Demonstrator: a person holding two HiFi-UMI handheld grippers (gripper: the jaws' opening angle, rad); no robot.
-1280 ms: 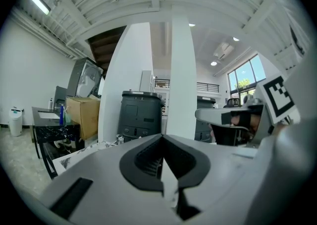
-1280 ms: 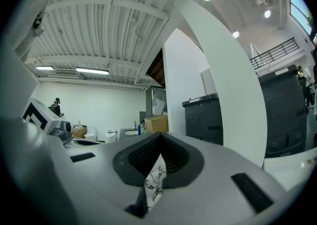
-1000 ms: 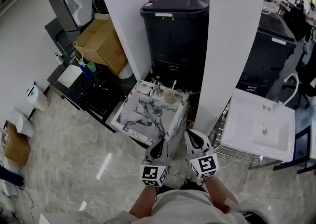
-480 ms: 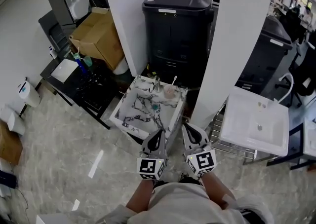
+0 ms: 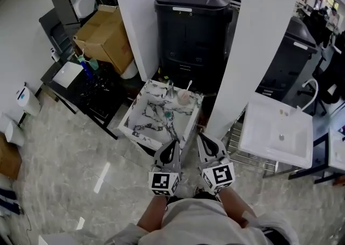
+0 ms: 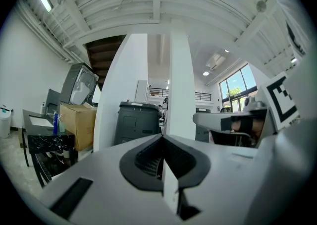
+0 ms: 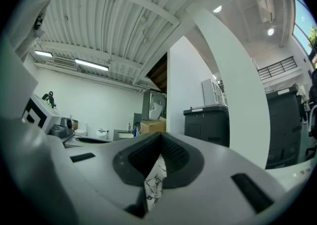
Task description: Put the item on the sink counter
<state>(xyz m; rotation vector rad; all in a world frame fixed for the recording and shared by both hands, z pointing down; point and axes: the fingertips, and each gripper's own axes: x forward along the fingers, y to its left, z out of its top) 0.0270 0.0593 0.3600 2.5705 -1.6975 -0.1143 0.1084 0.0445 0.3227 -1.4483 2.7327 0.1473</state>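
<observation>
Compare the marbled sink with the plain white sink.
The marbled sink is dark-veined; the white sink is plain. The marbled sink carries a cup at its back edge; the white sink's basin looks bare. In the head view, the marbled sink stands left of the pillar, the white sink right. Both are rectangular basins.
</observation>
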